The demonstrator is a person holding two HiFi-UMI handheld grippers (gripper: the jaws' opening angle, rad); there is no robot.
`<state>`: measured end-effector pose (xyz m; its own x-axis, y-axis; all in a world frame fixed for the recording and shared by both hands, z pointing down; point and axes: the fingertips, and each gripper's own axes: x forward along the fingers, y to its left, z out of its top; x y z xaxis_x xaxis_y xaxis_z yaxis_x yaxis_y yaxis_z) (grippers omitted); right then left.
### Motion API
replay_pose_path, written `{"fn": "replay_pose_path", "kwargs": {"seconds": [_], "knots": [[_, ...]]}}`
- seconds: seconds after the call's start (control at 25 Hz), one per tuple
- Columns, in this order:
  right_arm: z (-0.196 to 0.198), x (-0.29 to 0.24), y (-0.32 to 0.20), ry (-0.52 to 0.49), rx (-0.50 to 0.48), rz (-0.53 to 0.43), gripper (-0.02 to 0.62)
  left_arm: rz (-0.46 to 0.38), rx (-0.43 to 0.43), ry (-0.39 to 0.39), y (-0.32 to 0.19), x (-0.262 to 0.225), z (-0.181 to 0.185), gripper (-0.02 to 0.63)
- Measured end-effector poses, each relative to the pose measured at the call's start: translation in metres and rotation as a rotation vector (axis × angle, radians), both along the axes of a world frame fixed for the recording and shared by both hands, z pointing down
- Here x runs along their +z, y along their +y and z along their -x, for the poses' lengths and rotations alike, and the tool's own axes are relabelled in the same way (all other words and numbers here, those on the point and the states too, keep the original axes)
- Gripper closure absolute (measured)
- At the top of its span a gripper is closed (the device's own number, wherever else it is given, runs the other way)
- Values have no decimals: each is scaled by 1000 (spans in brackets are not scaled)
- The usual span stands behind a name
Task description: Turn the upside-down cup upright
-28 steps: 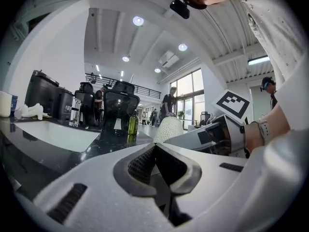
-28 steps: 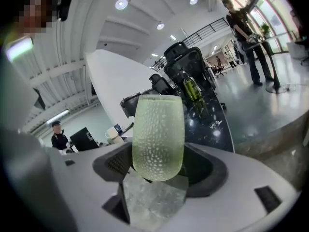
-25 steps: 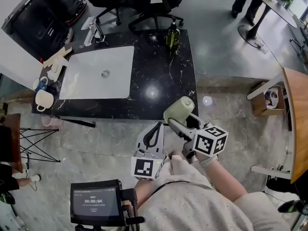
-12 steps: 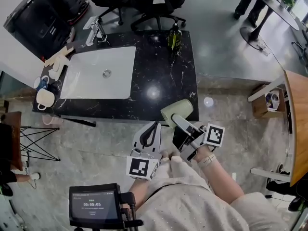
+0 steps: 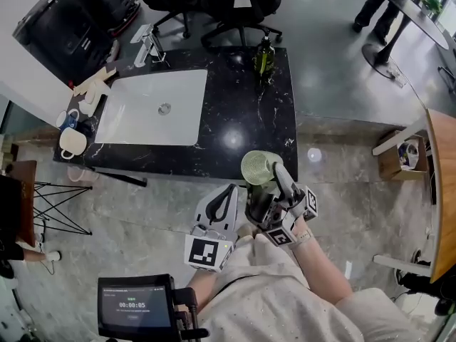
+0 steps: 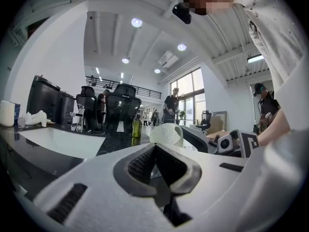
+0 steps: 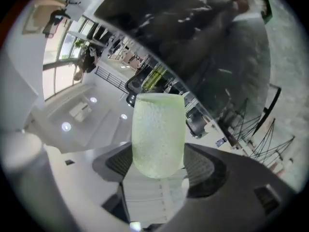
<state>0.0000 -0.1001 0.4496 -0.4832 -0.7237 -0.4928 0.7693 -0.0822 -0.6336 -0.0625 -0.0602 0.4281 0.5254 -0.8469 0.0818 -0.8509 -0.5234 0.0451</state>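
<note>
A pale green dimpled cup [image 5: 258,168] hangs in the air just off the front edge of the black counter [image 5: 242,120]. My right gripper [image 5: 265,184] is shut on it. In the right gripper view the cup [image 7: 158,134] sits between the two dark pads, rounded end near the gripper and rim end away from it. In the head view the round rim faces up towards the camera. My left gripper [image 5: 226,197] is shut and holds nothing, just left of the cup. The left gripper view shows its jaws [image 6: 155,146] together, with the cup [image 6: 166,135] beyond them.
A white sink [image 5: 153,109] with a faucet [image 5: 151,48] is set in the counter's left half. A green bottle [image 5: 265,55] stands at the far right corner, mugs [image 5: 71,142] at the left end. Office chairs [image 5: 235,6] stand behind it, a wooden table [image 5: 442,177] at right.
My right gripper has rolled over with the cup and drawn nearer my body. The cup went from lying sideways to rim facing the head camera. The left gripper stayed put.
</note>
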Motion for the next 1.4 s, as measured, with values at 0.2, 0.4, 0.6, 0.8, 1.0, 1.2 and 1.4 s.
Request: {"fn": "replay_pose_path", "kwargs": {"seconds": [0.2, 0.4, 0.6, 0.8, 1.0, 1.2, 1.4], "knots": [[-5, 0, -5, -219, 2, 48, 264, 4, 10, -32, 5, 3, 1, 600], [-14, -4, -10, -362, 34, 49, 262, 26, -6, -39, 4, 0, 4, 600], [-21, -5, -12, -435, 70, 46, 262, 29, 5, -62, 4, 7, 3, 600], [-26, 0, -12, -442, 98, 40, 262, 33, 13, -67, 3, 11, 3, 600], [-31, 7, -13, -423, 119, 33, 261, 27, 9, -77, 1, 14, 7, 600], [-28, 9, -8, -387, 106, 21, 261, 45, 0, -38, 2, 13, 6, 600], [-21, 4, -4, -310, 79, -51, 259, 62, 9, -29, 6, 17, 4, 600]]}}
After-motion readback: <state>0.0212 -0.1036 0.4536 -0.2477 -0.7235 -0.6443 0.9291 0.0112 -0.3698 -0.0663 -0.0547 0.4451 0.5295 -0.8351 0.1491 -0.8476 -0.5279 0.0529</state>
